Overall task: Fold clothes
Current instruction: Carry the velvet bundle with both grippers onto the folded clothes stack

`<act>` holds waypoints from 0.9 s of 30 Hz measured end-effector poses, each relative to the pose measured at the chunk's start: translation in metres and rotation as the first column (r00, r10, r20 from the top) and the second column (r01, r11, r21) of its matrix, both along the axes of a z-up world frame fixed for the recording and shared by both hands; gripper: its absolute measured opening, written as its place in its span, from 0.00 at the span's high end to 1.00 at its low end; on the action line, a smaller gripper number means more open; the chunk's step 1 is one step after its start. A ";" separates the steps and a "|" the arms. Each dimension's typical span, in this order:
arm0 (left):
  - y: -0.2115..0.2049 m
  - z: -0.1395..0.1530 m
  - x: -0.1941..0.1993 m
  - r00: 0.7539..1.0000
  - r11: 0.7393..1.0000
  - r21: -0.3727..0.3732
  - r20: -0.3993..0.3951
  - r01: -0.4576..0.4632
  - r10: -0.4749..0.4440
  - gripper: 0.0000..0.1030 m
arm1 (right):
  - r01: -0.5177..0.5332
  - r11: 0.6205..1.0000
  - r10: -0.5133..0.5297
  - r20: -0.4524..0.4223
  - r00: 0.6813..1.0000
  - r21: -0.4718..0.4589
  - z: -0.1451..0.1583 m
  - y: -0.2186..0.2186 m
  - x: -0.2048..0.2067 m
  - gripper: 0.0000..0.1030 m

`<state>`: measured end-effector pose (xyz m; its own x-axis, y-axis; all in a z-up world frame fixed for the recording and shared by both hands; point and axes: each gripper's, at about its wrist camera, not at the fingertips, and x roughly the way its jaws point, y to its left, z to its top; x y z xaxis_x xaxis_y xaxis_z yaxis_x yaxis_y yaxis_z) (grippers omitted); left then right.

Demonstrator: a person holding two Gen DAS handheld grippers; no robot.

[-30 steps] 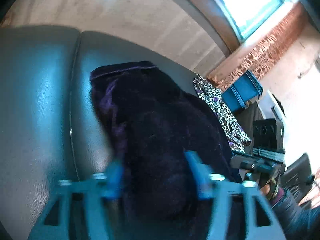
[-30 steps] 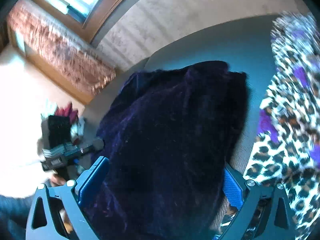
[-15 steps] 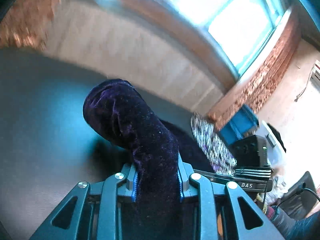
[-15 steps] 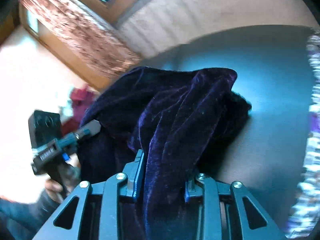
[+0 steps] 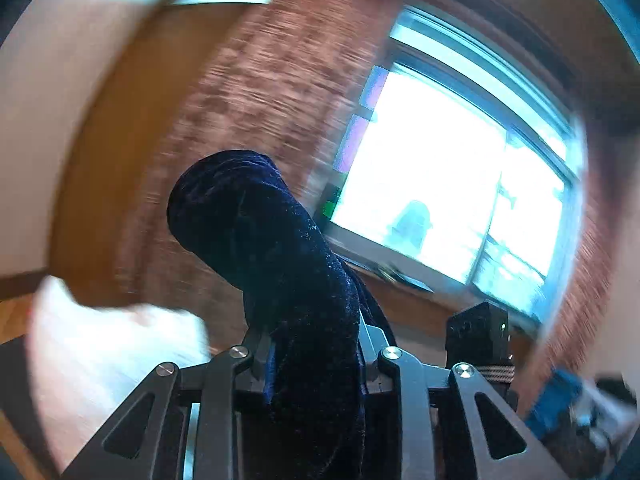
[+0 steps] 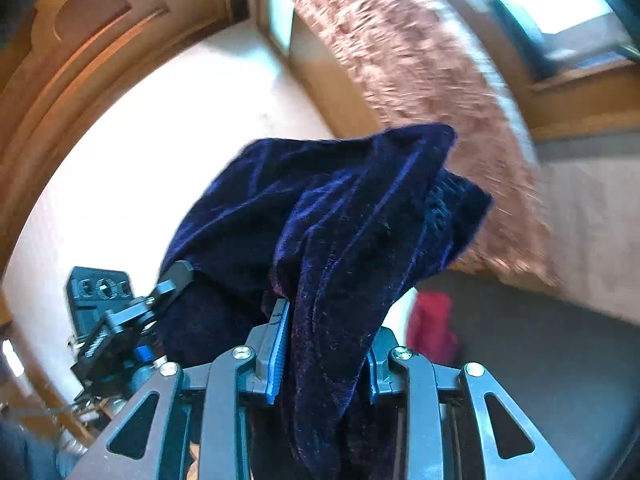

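- One dark purple velvet garment [image 5: 280, 280], lifted up.
- Two grippers: left gripper [image 5: 312, 344] clamped on it; right gripper [image 6: 324, 344] clamped on it too.
- One window [image 5: 448, 184] far right.

velvet garment [image 5: 280, 280] fills both fingers' gaps, blocking view

Left gripper [image 5: 312, 354] tilted upward, jaws clamped on dark velvet garment [image 5: 276, 248]. Right gripper [image 6: 324, 344] also raised, jaws pinching same garment, left gripper visible beside it.
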<state>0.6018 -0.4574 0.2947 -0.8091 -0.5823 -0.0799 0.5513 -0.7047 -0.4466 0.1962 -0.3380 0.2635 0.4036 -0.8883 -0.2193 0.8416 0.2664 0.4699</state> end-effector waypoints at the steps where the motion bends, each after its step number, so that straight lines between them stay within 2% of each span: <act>1: -0.022 -0.006 0.004 0.998 0.997 0.043 0.013 -0.061 0.060 0.73 | -0.001 1.000 0.002 -0.018 1.000 0.018 0.009 -0.027 0.010 0.68; 3: -0.065 -0.019 0.012 0.983 0.975 0.125 0.046 -0.182 0.178 0.73 | 0.004 0.997 0.000 -0.048 0.999 0.076 0.018 -0.087 0.033 0.66; 4: -0.087 -0.034 0.014 0.972 0.954 0.188 0.075 -0.235 0.224 0.73 | 0.013 0.994 -0.006 -0.069 0.998 0.106 0.017 -0.107 0.046 0.63; 6: -0.134 -0.078 0.016 0.944 0.880 0.344 0.159 -0.327 0.289 0.73 | 0.046 0.978 -0.017 -0.144 0.989 0.204 0.001 -0.153 0.064 0.60; 7: -0.148 -0.099 0.018 0.934 0.852 0.384 0.177 -0.357 0.312 0.72 | 0.061 0.963 -0.015 -0.175 0.984 0.263 -0.012 -0.176 0.073 0.60; 8: -0.156 -0.118 0.020 0.927 0.839 0.396 0.174 -0.374 0.331 0.69 | 0.078 0.946 -0.012 -0.206 0.978 0.313 -0.030 -0.193 0.081 0.56; 9: -0.162 -0.131 0.021 0.922 0.833 0.396 0.167 -0.387 0.349 0.67 | 0.100 0.931 -0.012 -0.245 0.970 0.351 -0.050 -0.207 0.088 0.50; 10: -0.164 -0.139 0.021 0.917 0.832 0.385 0.158 -0.399 0.366 0.66 | 0.105 0.925 -0.013 -0.245 0.969 0.365 -0.064 -0.214 0.090 0.44; 12: -0.168 -0.137 0.020 0.909 0.835 0.359 0.144 -0.417 0.392 0.65 | 0.086 0.931 -0.024 -0.176 0.984 0.354 -0.082 -0.217 0.083 0.42; 14: -0.175 -0.128 0.016 0.905 0.834 0.353 0.143 -0.425 0.401 0.65 | 0.089 0.941 -0.043 -0.144 0.989 0.327 -0.079 -0.220 0.077 0.39; 16: -0.180 -0.122 0.016 0.909 0.830 0.373 0.135 -0.416 0.395 0.64 | 0.112 0.949 -0.065 -0.163 0.984 0.296 -0.069 -0.221 0.077 0.38; 18: -0.182 -0.120 0.019 0.915 0.827 0.396 0.120 -0.400 0.385 0.60 | 0.127 0.960 -0.088 -0.163 0.983 0.249 -0.056 -0.210 0.072 0.37; 20: -0.175 -0.116 0.022 0.916 0.829 0.392 0.119 -0.398 0.384 0.58 | 0.142 0.970 -0.110 -0.163 0.980 0.199 -0.044 -0.194 0.067 0.26; 22: -0.166 -0.110 0.025 0.908 0.830 0.372 0.125 -0.417 0.400 0.55 | 0.153 0.975 -0.124 -0.176 0.977 0.160 -0.035 -0.173 0.069 0.20; 27: -0.142 -0.094 0.031 0.881 0.825 0.312 0.137 -0.472 0.453 0.50 | 0.149 0.983 -0.125 -0.201 0.972 0.105 -0.037 -0.133 0.082 0.20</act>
<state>0.6333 -0.5995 0.2003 -0.4403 -0.8193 -0.3673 0.8059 -0.1802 -0.5640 0.2779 -0.4709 0.2263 0.2197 -0.8951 -0.3881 0.9438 0.0942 0.3169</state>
